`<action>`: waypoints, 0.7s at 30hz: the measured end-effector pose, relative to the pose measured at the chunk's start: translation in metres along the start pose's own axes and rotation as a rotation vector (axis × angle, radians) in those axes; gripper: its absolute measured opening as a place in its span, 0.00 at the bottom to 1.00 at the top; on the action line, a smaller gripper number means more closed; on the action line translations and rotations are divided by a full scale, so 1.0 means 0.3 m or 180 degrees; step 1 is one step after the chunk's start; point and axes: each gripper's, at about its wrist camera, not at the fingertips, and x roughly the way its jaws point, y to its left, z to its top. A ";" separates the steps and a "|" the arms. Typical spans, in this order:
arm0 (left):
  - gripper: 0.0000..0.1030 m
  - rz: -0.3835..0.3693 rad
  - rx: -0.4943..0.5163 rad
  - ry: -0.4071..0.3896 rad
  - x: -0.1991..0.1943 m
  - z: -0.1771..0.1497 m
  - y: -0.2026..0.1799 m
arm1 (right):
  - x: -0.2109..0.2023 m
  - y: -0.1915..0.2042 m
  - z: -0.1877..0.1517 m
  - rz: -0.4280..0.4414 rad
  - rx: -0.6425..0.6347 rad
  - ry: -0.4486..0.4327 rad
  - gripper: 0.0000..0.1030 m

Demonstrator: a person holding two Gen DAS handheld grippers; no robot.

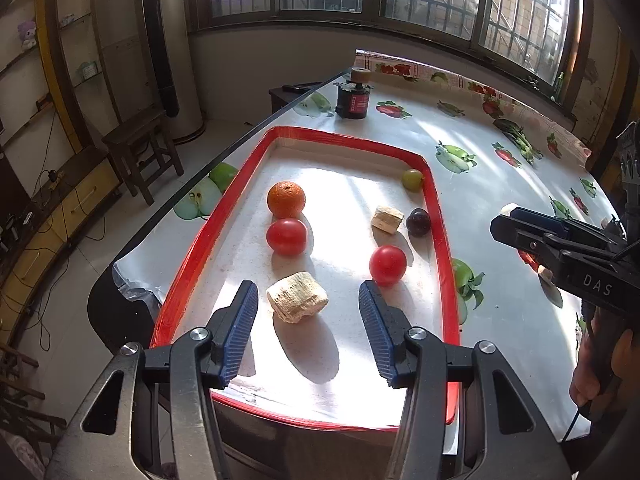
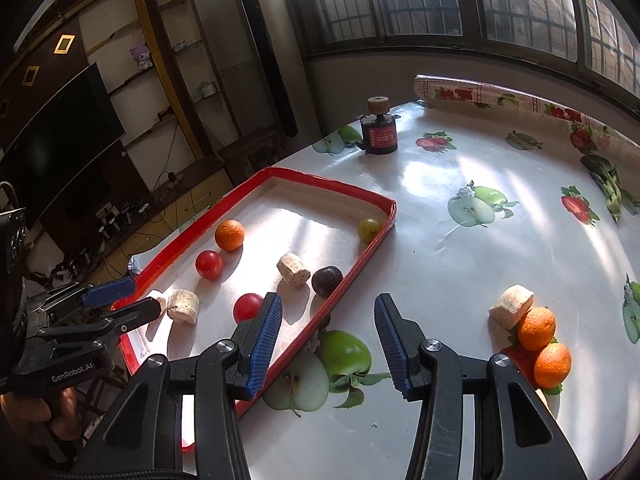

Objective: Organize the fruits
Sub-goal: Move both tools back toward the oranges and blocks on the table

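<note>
A red-rimmed tray [image 1: 434, 208] [image 2: 320, 181] holds an orange [image 1: 286, 199], two tomatoes [image 1: 286, 237] [image 1: 387, 265], a dark plum [image 1: 418, 222], a green grape [image 1: 412, 180] and two beige chunks [image 1: 297, 297] [image 1: 387, 219]. My left gripper [image 1: 308, 294] [image 2: 146, 296] hovers open over the tray's near end, the larger chunk lying below between its fingers, untouched. My right gripper [image 2: 328, 300] [image 1: 508, 220] stands open and empty above the tray's right rim. On the cloth to its right lie two oranges [image 2: 537, 328] [image 2: 552, 364] and another beige chunk [image 2: 511, 306].
A black jar with a cork lid [image 2: 378, 128] [image 1: 353, 98] stands at the table's far side. The fruit-print tablecloth [image 2: 480, 240] is rolled up along the window edge. The tray lies close to the table's left edge, with a stool and floor beyond.
</note>
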 end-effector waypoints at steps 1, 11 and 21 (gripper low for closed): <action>0.50 -0.0016 0.0015 -0.0001 -0.002 0.000 -0.010 | -0.010 -0.010 -0.007 -0.0009 0.0016 -0.0008 0.48; 0.52 -0.0221 0.0181 -0.0011 -0.022 -0.002 -0.131 | -0.123 -0.111 -0.079 -0.0163 0.0183 -0.0072 0.49; 0.54 -0.0424 0.0375 0.0024 -0.017 -0.008 -0.261 | -0.214 -0.240 -0.171 -0.0371 0.0410 -0.0074 0.50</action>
